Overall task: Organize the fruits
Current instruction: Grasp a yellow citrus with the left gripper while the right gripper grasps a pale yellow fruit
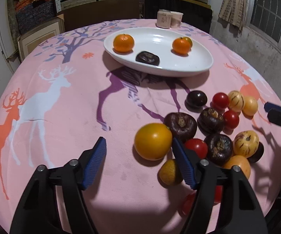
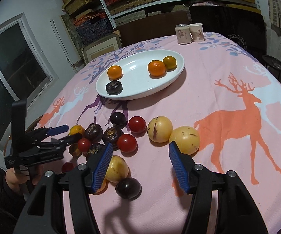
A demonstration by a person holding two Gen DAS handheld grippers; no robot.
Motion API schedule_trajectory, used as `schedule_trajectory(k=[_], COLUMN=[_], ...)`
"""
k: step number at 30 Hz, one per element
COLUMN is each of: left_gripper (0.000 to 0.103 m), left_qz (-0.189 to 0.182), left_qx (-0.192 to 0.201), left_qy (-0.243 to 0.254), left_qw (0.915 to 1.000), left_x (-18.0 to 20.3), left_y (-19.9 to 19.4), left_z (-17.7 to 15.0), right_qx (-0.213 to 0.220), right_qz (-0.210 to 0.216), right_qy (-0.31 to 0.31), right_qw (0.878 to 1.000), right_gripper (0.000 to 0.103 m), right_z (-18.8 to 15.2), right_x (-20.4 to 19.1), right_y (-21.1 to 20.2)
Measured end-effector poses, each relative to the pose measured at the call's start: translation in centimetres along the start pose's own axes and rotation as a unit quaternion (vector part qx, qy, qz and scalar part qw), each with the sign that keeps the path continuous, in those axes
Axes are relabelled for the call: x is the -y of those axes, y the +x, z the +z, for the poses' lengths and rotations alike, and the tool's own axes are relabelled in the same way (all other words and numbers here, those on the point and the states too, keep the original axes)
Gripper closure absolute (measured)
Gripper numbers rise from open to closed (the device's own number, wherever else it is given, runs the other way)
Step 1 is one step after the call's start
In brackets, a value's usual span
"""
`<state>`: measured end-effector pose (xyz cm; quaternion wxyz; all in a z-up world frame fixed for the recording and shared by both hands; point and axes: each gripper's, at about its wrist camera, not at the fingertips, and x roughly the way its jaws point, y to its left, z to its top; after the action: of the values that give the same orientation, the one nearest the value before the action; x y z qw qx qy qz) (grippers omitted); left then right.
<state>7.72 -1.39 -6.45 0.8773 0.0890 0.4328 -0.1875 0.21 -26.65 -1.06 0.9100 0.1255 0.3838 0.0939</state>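
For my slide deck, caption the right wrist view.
Open right gripper hovers over loose fruit; white plate holds four pieces.

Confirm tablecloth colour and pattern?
Pink tablecloth with orange, white and purple deer prints; clearest in the right wrist view.

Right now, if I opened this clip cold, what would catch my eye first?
Probably the heap of loose fruit on the near side of the pink deer-print tablecloth: red, yellow and dark purple pieces crowded together. Behind it sits a white oval plate holding three oranges and one dark fruit. Both grippers, left and right, hang over the heap with jaws open and empty.
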Motion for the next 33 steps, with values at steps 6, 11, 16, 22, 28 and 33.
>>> schedule_trajectory(k=[6,11,16,22,28,33], left_gripper=[0.066,0.066,0.066,0.066,0.065,0.065], left_qz=[-0.034,-0.049,-0.051,-0.053,-0.053,-0.053], left_qx=[0.011,0.042,0.050,0.048,0.046,0.045], left_qy=[-0.008,-0.033,-0.049,-0.052,-0.056,-0.058], left_qw=[0.9993,0.9974,0.9962,0.9961,0.9959,0.9959], left_x=[-0.2,-1.1,-1.7,-1.9,-2.0,-2.1], left_y=[-0.1,-1.3,-1.6,-1.4,-1.3,-1.2], left_z=[0.4,0.5,0.6,0.5,0.4,0.4], right_qx=[-0.009,-0.010,0.020,-0.010,-0.033,-0.022], right_qz=[-0.015,-0.030,-0.094,-0.124,-0.109,-0.094], right_qy=[0.003,-0.009,-0.048,-0.039,-0.017,-0.015], right_qw=[1.000,0.999,0.994,0.991,0.993,0.995], right_gripper=[0.042,0.042,0.042,0.043,0.053,0.059], right_z=[-0.3,-0.6,-0.4,-0.1,0.3,0.4], right_x=[1.0,1.1,0.8,2.7,3.5,3.3], right_y=[0.7,1.3,1.0,2.9,4.3,4.2])
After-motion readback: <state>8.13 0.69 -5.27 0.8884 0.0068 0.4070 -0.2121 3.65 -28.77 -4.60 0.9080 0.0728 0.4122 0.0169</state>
